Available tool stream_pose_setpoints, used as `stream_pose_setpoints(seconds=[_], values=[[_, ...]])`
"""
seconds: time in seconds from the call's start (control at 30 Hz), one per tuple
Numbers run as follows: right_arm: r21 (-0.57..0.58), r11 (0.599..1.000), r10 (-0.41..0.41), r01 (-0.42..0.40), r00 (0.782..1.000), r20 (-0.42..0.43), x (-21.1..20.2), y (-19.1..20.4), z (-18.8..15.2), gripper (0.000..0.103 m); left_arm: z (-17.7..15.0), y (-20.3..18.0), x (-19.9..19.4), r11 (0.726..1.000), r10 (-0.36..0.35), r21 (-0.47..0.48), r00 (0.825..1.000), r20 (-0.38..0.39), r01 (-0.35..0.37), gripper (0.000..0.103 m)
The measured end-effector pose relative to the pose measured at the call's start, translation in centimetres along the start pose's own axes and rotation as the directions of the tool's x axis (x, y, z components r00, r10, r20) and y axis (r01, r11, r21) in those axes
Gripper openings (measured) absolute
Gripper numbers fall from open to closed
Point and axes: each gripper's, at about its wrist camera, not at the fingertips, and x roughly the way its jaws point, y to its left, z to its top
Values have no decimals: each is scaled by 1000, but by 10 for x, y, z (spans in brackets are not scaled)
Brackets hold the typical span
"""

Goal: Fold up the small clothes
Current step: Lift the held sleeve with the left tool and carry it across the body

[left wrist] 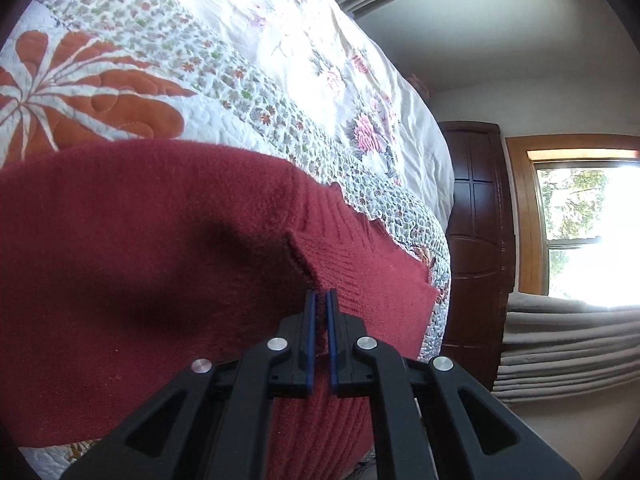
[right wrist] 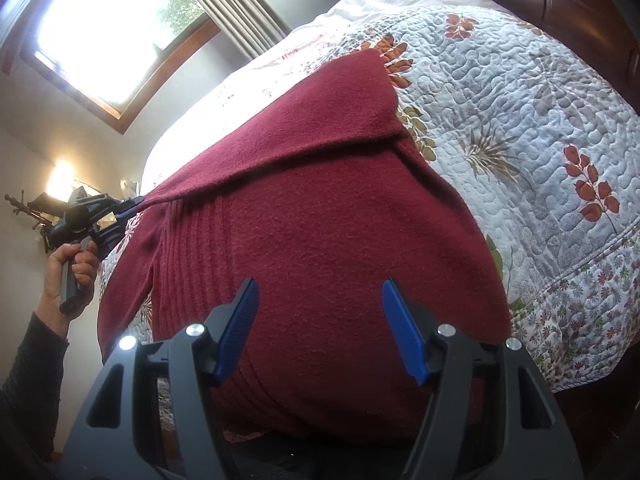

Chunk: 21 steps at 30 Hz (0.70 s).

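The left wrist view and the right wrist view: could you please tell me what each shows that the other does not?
Only the left wrist view shows the left gripper shut on a raised ribbed edge of the red sweater. Only the right wrist view shows the open right gripper over the sweater and the hand holding the other tool. Both show the sweater on the floral quilt.

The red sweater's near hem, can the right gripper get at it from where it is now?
Probably yes: the right gripper is open over the red sweater, nothing between.
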Motion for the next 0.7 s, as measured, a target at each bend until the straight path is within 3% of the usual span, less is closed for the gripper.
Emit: stream_pose_setpoints(seconds=[0.17, 0.27, 0.37, 0.47, 0.6, 0.7], values=[[-21, 1000, 3, -3, 1000, -15, 5, 4, -1, 64, -2, 23, 20, 998, 38, -55, 998, -58, -41, 5], [-27, 1000, 5, -5, 1000, -11, 4, 5, 0, 64, -5, 24, 9, 995, 73, -71, 997, -17, -74, 9], [-19, 1000, 2, -2, 1000, -8, 4, 3, -1, 64, -10, 6, -7, 999, 4, -54, 999, 42, -2, 15], [-18, 1000, 1, -2, 1000, -27, 9, 4, -1, 64, -14, -16, 8, 999, -45, -4, 999, 20, 45, 20], [-62, 998, 19, -21, 1000, -22, 7, 17, 3, 64, -18, -11, 44, 999, 30, -17, 999, -28, -31, 33], [-79, 996, 30, -31, 1000, -8, 2, 24, 5, 66, -23, 7, 46, 998, 3, -70, 1000, -9, -4, 26]])
